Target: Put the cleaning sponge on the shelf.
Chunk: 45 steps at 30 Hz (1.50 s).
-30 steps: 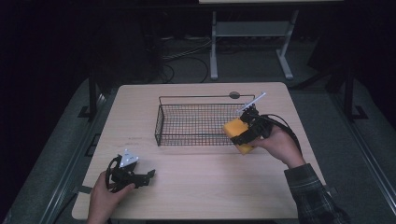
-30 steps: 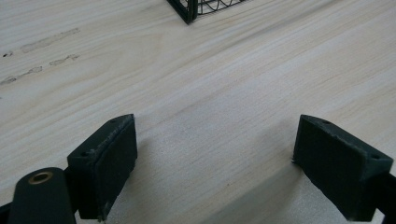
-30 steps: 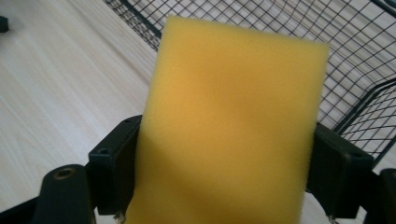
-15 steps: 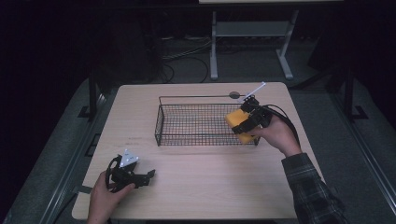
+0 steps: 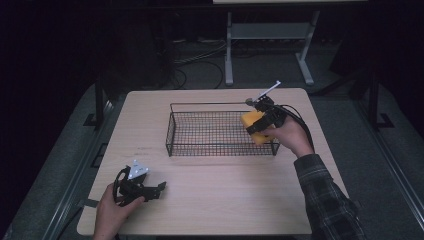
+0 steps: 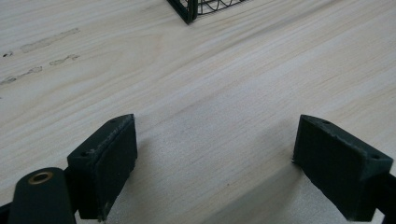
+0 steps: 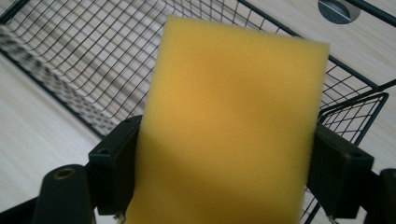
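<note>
Right gripper (image 5: 256, 129) fingers clamped on the yellow sponge (image 7: 224, 130) above the wire basket (image 5: 200, 150); left gripper (image 6: 215, 163) fingers wide, empty.

A yellow rectangular foam sponge (image 5: 253, 127) is held over the right end of the black wire mesh basket (image 5: 200, 148), at about three o'clock of the basket and roughly two o'clock from the table's middle. In the right gripper view the sponge (image 7: 229, 126) stands upright on its long axis, its broad, finely pored face turned to the camera, its two long edges pressed between black pads. Its top edge tilts slightly down toward three o'clock. The basket (image 7: 70, 56) is a shallow, open-topped rectangular tray of thin black wire, lying flat on the light wooden table with its long side running nine to three o'clock.
</note>
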Each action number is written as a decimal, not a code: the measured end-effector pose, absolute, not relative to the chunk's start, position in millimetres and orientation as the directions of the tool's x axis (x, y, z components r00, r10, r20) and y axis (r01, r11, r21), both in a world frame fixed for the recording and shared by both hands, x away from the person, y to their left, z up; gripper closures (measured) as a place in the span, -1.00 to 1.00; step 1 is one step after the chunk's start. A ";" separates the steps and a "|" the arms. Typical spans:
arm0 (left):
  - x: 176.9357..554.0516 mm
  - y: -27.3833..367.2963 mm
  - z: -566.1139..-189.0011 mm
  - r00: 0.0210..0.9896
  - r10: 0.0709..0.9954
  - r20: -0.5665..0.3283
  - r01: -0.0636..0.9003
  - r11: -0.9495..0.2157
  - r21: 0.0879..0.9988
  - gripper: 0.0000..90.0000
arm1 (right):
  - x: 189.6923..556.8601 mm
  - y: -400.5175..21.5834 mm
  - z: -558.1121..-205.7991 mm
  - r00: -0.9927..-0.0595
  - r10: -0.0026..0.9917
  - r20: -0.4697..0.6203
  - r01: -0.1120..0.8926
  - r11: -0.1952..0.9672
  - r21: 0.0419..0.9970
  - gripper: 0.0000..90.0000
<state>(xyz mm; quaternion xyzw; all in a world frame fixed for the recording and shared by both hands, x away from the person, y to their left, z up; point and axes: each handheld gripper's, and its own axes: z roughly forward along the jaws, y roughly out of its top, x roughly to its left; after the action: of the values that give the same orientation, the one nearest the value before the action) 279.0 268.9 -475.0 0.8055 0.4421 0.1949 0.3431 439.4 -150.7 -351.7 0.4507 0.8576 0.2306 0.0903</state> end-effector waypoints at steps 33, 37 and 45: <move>279.0 268.9 -475.0 0.533 0.846 0.011 0.578 -0.374 0.725 -0.72 | 473.8 -146.4 -386.4 -0.516 0.854 0.063 0.782 0.440 0.443 -0.55; 279.0 268.9 -475.0 0.533 0.846 0.011 0.579 -0.374 0.725 -0.72 | 473.0 -147.5 -390.5 -0.511 0.857 0.067 0.788 0.436 0.434 -0.55; 279.0 268.9 -475.0 0.533 0.846 0.011 0.578 -0.374 0.725 -0.72 | 469.2 -148.8 -398.6 -0.519 0.852 0.073 0.791 0.446 0.418 -0.56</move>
<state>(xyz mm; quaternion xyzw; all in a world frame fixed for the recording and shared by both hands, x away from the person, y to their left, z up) 279.0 268.9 -475.0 0.8056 0.4420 0.1949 0.3431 469.2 -148.8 -398.6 0.4848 0.8472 0.2043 0.0741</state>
